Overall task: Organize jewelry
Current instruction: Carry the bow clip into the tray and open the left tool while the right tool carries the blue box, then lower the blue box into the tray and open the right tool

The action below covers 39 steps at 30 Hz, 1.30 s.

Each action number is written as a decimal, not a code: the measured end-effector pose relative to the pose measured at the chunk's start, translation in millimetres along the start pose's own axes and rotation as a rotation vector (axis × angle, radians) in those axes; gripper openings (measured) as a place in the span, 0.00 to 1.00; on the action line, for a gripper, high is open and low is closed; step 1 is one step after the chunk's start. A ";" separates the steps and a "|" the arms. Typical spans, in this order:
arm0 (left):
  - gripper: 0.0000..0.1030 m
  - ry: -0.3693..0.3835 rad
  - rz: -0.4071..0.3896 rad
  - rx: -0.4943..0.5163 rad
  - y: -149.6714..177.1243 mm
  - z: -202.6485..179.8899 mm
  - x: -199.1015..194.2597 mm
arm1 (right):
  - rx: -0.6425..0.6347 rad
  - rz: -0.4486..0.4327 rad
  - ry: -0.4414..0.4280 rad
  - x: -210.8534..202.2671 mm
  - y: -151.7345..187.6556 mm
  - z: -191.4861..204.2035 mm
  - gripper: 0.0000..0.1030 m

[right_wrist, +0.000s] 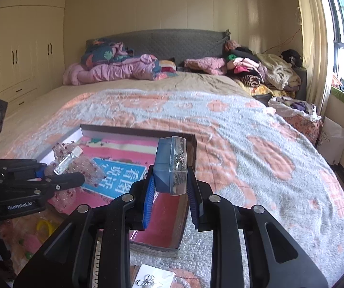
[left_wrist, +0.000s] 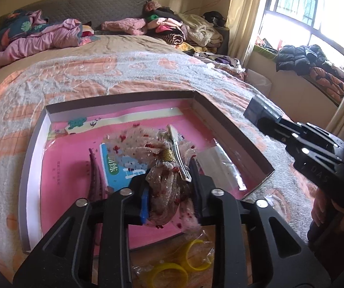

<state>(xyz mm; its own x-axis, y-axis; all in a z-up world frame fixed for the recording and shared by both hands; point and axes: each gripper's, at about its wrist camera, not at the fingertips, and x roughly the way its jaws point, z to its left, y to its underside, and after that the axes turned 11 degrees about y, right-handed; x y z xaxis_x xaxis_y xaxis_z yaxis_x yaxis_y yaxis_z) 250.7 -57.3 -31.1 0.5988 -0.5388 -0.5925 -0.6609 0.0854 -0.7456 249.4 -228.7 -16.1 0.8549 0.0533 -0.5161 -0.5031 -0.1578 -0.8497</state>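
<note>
My left gripper [left_wrist: 170, 180] is shut on a sheer pink bow hair clip [left_wrist: 162, 153] with red sequins and a silver clip, held over the shallow pink-lined box [left_wrist: 232, 129] on the bed. My right gripper [right_wrist: 170, 187] is shut on a small clear jewelry case with a blue base [right_wrist: 170, 165], held above the box's right edge [right_wrist: 192, 148]. The left gripper with the bow [right_wrist: 76, 165] shows at the left of the right wrist view. A blue booklet [right_wrist: 119, 177] and a dark pink comb [left_wrist: 95, 175] lie in the box.
Yellow bangles in a clear bag [left_wrist: 184, 261] lie on the bedspread in front of the box. A card with a silver pendant [right_wrist: 152, 279] lies near the front edge. Heaps of clothes [right_wrist: 256, 69] sit at the head of the bed. A window is at the right.
</note>
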 end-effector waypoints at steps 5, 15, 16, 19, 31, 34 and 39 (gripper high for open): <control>0.30 -0.017 0.000 -0.017 3.5 4.4 -2.9 | -0.008 0.038 -0.002 12.4 7.8 4.3 0.23; 0.53 -0.030 -0.024 -0.056 8.1 11.2 -16.6 | -0.019 0.086 0.006 22.5 15.5 9.6 0.24; 0.54 -0.029 -0.025 -0.058 8.6 11.1 -17.6 | -0.019 0.089 0.006 22.8 16.6 9.7 0.24; 0.59 -0.036 -0.032 -0.059 7.4 12.2 -22.5 | -0.018 0.103 0.005 24.8 18.7 10.9 0.24; 0.69 -0.065 -0.107 -0.090 2.6 18.4 -54.0 | -0.010 0.071 0.000 7.1 17.1 8.4 0.36; 0.72 -0.073 -0.131 -0.101 2.0 18.9 -64.3 | -0.003 0.031 0.008 -9.3 12.4 5.5 0.45; 0.77 -0.090 -0.181 -0.109 0.1 15.3 -85.2 | 0.015 -0.043 0.017 -40.9 6.4 -1.6 0.57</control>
<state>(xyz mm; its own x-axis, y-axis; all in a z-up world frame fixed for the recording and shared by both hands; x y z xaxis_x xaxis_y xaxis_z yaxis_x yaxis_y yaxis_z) 206.5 1.4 14.7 0.7466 -0.4600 -0.4805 -0.5812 -0.0997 -0.8076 211.4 -233.5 -0.3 0.8775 0.0431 -0.4777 -0.4681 -0.1409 -0.8724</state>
